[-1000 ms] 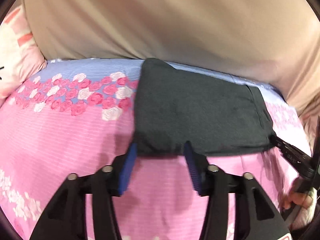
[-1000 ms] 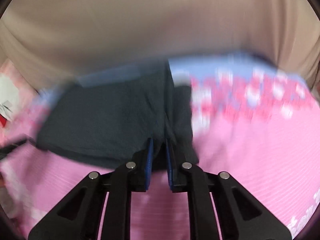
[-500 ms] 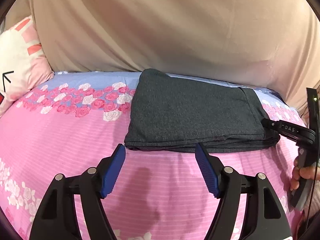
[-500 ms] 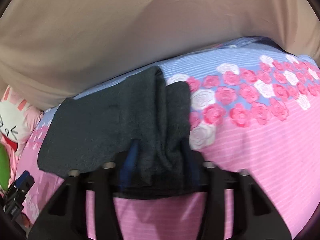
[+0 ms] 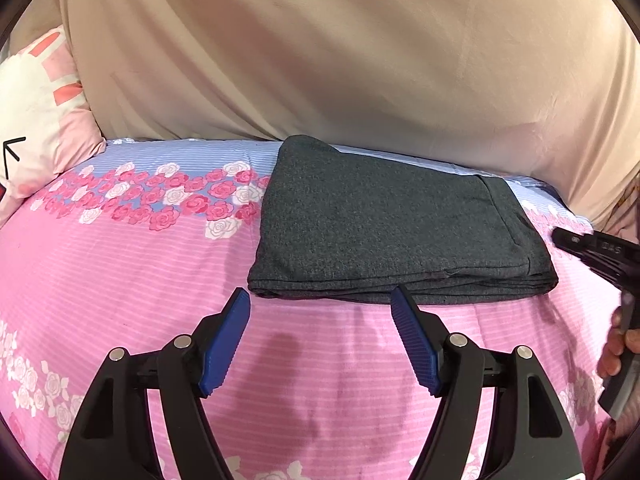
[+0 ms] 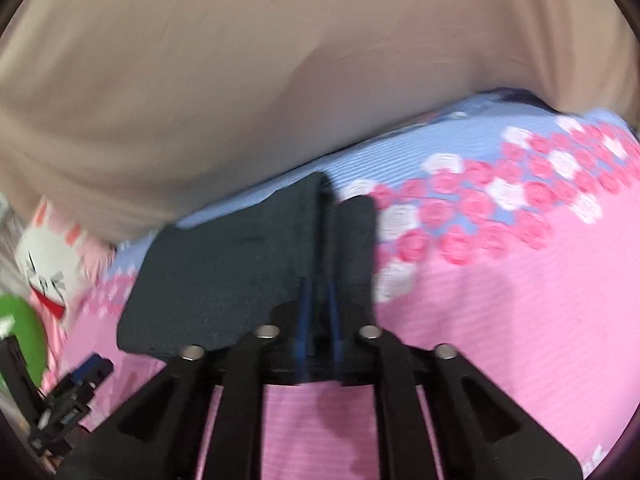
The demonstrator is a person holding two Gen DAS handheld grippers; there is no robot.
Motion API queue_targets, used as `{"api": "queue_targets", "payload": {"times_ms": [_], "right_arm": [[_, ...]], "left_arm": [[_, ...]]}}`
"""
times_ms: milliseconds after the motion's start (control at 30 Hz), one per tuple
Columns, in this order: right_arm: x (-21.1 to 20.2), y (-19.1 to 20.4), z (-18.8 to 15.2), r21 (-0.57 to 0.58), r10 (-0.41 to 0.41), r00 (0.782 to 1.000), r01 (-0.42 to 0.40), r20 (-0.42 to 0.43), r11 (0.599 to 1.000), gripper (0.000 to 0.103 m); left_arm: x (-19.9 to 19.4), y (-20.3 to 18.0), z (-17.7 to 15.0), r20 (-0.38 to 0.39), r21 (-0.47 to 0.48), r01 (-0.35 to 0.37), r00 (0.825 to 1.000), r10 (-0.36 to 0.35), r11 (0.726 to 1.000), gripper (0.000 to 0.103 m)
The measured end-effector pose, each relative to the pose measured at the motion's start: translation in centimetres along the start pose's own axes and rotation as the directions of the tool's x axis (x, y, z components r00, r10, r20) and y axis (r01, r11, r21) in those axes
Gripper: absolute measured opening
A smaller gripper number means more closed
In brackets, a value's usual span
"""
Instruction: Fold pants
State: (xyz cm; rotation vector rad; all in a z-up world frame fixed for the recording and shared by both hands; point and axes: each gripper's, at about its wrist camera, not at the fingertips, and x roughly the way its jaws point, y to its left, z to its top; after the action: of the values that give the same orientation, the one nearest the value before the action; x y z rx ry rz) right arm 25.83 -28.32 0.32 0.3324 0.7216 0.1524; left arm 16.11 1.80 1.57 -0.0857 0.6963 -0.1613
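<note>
The dark grey pants (image 5: 392, 236) lie folded into a flat, layered rectangle on the bed (image 5: 120, 280), whose cover is pink with fine stripes, a band of pink and white roses and a pale blue strip along the far side, where a beige drape (image 5: 320, 60) hangs. A pink and white bunny cushion (image 5: 36, 120) sits at the left end of the bed. The left tongs (image 5: 320, 304) are spread wide — the blue ribbed pads (image 5: 224, 344) hover just short of the near folded edge of the pants, not touching the cloth, with bare pink cover showing between them. The right tongs (image 6: 318, 312) are pressed nearly together at the right end of the pants (image 6: 240, 272), over a narrow upright ridge of the dark cloth; the right wrist view is blurred, so whether they actually pinch the fabric cannot be told. In the left wrist view the right tongs (image 5: 588, 248) appear as a black tip beside the pants' right edge, seemingly just clear of it.
</note>
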Motion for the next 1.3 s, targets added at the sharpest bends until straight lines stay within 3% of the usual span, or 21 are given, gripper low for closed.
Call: {"api": "queue_targets", "payload": {"times_ms": [33, 167, 267, 333, 433, 500, 567, 600, 667, 700, 767, 833, 867, 933, 967, 1033, 1133, 1167, 1300], "right_arm": [[0.3, 0.4, -0.5, -0.012, -0.012, 1.0, 0.012, -0.002, 1.0, 0.048], [3.0, 1.0, -1.0, -0.06, -0.053, 0.997, 0.049, -0.057, 0.997, 0.047], [3.4, 1.4, -1.9, -0.073, -0.05, 0.997, 0.046, -0.061, 0.996, 0.025], [1.8, 1.8, -1.6, -0.065, -0.021, 1.0, 0.02, -0.017, 0.998, 0.017], [-2.2, 2.2, -1.9, -0.065, -0.019, 0.997, 0.024, 0.075, 0.998, 0.016], [-2.7, 1.8, -2.3, -0.072, -0.075, 0.994, 0.081, 0.082, 0.994, 0.016], [-0.3, -0.6, -3.0, -0.033, -0.135, 0.991, 0.135, 0.004, 0.99, 0.02], [0.8, -1.9, -3.5, -0.001, -0.106, 0.994, 0.106, -0.025, 0.994, 0.026], [-0.5, -2.3, -2.9, 0.057, -0.07, 0.998, 0.069, 0.005, 0.996, 0.026], [-2.3, -1.6, -2.4, 0.048, -0.089, 0.993, 0.085, 0.075, 0.995, 0.025], [-3.9, -0.4, -2.0, 0.007, -0.074, 0.989, 0.074, 0.131, 0.997, 0.025], [-1.9, 0.1, -2.5, -0.021, -0.068, 0.995, 0.07, 0.077, 0.997, 0.025], [0.5, -0.4, -3.2, -0.035, -0.131, 0.991, 0.131, 0.013, 0.991, 0.025], [1.2, -0.4, -3.5, -0.03, -0.162, 0.986, 0.163, 0.021, 0.986, 0.026], [0.6, -0.1, -3.2, -0.025, -0.168, 0.985, 0.169, 0.024, 0.985, 0.026], [-2.2, 0.7, -3.2, -0.032, -0.185, 0.977, 0.19, 0.108, 0.981, 0.027], [-4.1, 2.1, -5.0, -0.048, -0.214, 0.966, 0.223, 0.148, 0.974, 0.032], [-4.2, 2.4, -6.2, -0.058, -0.229, 0.962, 0.239, 0.148, 0.969, 0.038], [-5.5, 2.3, -9.9, -0.082, -0.268, 0.957, 0.277, 0.109, 0.957, 0.05]], "left_arm": [[0.0, 0.1, 0.0, 0.0, -0.004, 0.002, 1.0, -0.002, 1.0, 0.071], [0.2, 0.5, 0.1, -0.015, -0.02, 0.015, 1.0, -0.015, 1.0, 0.071], [0.2, 0.5, 0.1, -0.019, -0.027, 0.029, 0.999, -0.029, 0.999, 0.071], [0.1, 0.4, 0.1, -0.016, -0.022, 0.031, 0.999, -0.031, 0.999, 0.071], [-0.1, 0.3, 0.1, -0.013, -0.018, 0.045, 0.999, -0.045, 0.999, 0.071], [-0.2, 0.2, 0.0, -0.01, -0.012, 0.049, 0.999, -0.049, 0.999, 0.071], [-0.1, -0.2, -0.2, -0.022, 0.0, 0.058, 0.998, -0.058, 0.998, 0.071], [0.0, -0.4, -0.3, -0.027, 0.004, 0.061, 0.998, -0.06, 0.998, 0.071], [0.4, -0.7, -0.5, -0.041, 0.017, 0.056, 0.998, -0.056, 0.998, 0.072], [0.5, -0.8, -0.6, -0.045, 0.02, 0.052, 0.998, -0.051, 0.998, 0.072], [0.8, -0.7, -0.6, -0.053, 0.015, 0.048, 0.997, -0.047, 0.999, 0.072], [1.0, -0.5, -0.7, -0.062, 0.006, 0.051, 0.997, -0.051, 0.999, 0.072], [1.1, -0.5, -0.7, -0.064, 0.005, 0.049, 0.997, -0.048, 0.999, 0.072], [1.2, -0.6, -0.8, -0.063, 0.012, 0.041, 0.997, -0.04, 0.999, 0.072], [1.2, -0.7, -0.8, -0.063, 0.016, 0.038, 0.997, -0.036, 0.999, 0.072], [1.1, -0.9, -0.9, -0.056, 0.028, 0.032, 0.998, -0.031, 0.999, 0.072], [1.1, -1.4, -1.1, -0.048, 0.049, 0.015, 0.999, -0.013, 0.999, 0.072], [1.0, -1.6, -1.2, -0.043, 0.057, 0.007, 0.999, -0.005, 0.998, 0.072], [0.6, -2.2, -1.6, -0.005, 0.091, -0.027, 1.0, 0.027, 0.996, 0.077]]}}
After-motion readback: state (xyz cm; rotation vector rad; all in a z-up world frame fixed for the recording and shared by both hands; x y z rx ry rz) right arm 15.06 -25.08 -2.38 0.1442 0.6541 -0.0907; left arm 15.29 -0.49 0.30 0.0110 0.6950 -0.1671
